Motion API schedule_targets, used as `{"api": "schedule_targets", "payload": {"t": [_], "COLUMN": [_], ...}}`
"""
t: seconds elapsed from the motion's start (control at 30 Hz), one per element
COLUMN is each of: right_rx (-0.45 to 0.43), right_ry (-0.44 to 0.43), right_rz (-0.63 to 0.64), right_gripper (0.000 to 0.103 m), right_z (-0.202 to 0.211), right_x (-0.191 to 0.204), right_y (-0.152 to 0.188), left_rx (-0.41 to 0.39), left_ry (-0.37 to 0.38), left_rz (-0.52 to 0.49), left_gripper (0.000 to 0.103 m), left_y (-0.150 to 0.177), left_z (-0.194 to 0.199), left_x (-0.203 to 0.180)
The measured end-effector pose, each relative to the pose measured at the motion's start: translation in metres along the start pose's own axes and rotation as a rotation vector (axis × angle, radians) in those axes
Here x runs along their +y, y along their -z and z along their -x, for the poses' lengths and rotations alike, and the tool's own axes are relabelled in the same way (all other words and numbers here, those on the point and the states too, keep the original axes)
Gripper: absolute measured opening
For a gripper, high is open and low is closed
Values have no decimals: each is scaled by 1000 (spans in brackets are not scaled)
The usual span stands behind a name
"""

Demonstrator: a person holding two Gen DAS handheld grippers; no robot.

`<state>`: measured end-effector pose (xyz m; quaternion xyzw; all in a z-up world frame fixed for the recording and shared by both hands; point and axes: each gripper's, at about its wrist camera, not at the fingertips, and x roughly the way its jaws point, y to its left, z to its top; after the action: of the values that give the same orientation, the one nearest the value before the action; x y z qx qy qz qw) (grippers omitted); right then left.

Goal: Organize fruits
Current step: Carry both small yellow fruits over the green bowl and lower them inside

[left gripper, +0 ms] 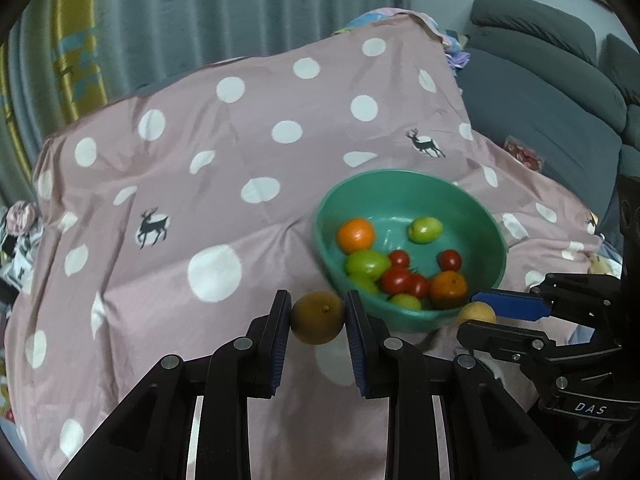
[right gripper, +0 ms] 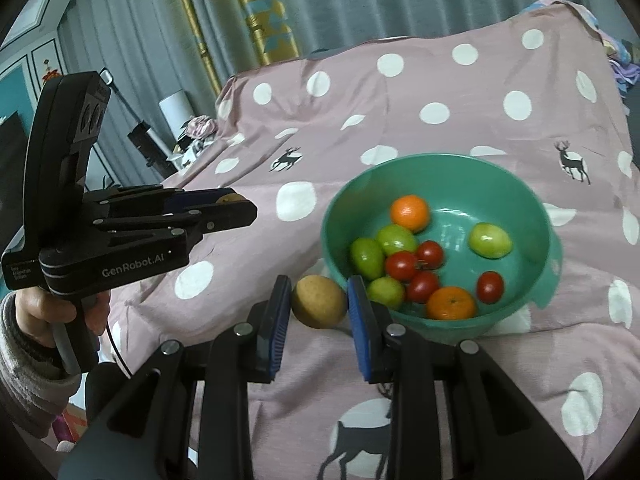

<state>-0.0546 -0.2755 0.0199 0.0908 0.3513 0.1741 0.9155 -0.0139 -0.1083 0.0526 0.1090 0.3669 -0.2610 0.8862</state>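
My left gripper [left gripper: 317, 303] is shut on a brown round fruit [left gripper: 316, 322], held just left of a green bowl [left gripper: 400, 174]. From the right wrist view the left gripper [right gripper: 241, 202] shows side-on, with that brown fruit [right gripper: 226, 199] peeking between its pads. My right gripper [right gripper: 319, 285] is shut on a tan round fruit [right gripper: 319, 302] at the near left of the bowl [right gripper: 440, 158]. In the left wrist view the right gripper [left gripper: 472, 313] grips the tan fruit [left gripper: 478, 314] by the bowl's near right rim. The bowl holds two oranges [right gripper: 409, 212], several green fruits [right gripper: 490, 240] and several tomatoes [right gripper: 401, 266].
A pink cloth [left gripper: 208, 184] with white dots and deer prints covers the surface under the bowl. A grey sofa [left gripper: 552, 92] stands to the right, with curtains [left gripper: 200, 8] behind. A hand in a grey sleeve [right gripper: 36, 332] holds the left gripper's handle.
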Motion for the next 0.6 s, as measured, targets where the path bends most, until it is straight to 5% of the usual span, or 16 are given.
{"api": "schedule_targets", "payload": {"t": [0.6], "right_rx": [-49], "right_ry": [63], "right_rz": [-76], "right_gripper": [30], "right_z": [11], "right_x": [-39], "right_y": [-2], "left_rx": [25], "left_ry": [20], "left_rz": [-78], "left_gripper": [28], "left_y": [-24], "left_z": [-35], "left_x": [-37]}}
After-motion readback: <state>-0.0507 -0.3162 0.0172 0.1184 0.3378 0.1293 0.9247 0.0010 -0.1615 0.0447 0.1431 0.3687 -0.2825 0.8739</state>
